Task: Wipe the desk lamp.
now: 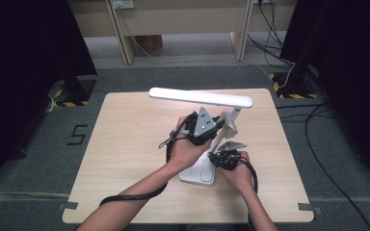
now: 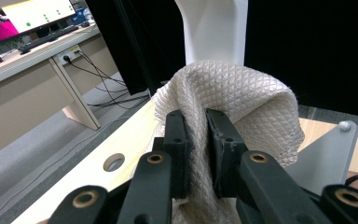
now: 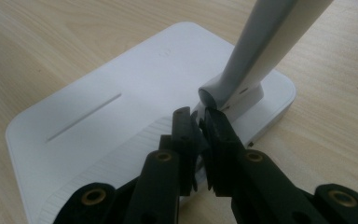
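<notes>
Cloth [image 2: 233,102], cream, quilted, sits pinched between my left gripper [image 2: 196,122] jaws, bunched above and ahead of pads, right beside white lamp arm [image 2: 212,30] rising just beyond jaw tips. Right gripper [image 3: 198,116] jaws nearly together at foot of lamp arm [image 3: 261,51]; cannot tell if they clamp hinge block. Lamp base [image 3: 121,93] spreads left of and below those jaws. All on wooden table [image 1: 125,144], lamp head [image 1: 200,97] above both grippers.

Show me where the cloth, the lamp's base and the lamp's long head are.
cloth [image 2: 242,102]: left gripper view, quilted fold above the jaws.
lamp base [image 3: 121,93]: right gripper view, flat white top.
lamp head [image 1: 200,97]: high view, middle of the bar.
</notes>
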A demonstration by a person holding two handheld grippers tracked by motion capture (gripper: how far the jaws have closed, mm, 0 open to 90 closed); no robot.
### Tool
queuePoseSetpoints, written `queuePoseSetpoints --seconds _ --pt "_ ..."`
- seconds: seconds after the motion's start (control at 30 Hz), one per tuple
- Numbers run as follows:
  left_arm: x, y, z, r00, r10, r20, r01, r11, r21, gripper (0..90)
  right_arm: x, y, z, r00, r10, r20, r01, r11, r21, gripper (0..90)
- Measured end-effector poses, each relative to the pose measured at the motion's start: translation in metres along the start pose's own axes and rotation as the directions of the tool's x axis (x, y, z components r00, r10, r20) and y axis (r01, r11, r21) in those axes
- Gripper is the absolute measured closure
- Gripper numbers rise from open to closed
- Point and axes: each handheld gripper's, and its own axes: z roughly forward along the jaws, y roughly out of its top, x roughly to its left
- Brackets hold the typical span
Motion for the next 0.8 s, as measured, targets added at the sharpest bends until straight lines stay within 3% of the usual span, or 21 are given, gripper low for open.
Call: queuePoseSetpoints --seconds 0.8 --pt "-0.005 -0.027 0.004 0.9999 0.012 0.005 -0.012 0.9988 0.048 79.0 0.0 -0.002 0.0 1.0 0.005 0.003 -0.005 1.0 -0.009 83.2"
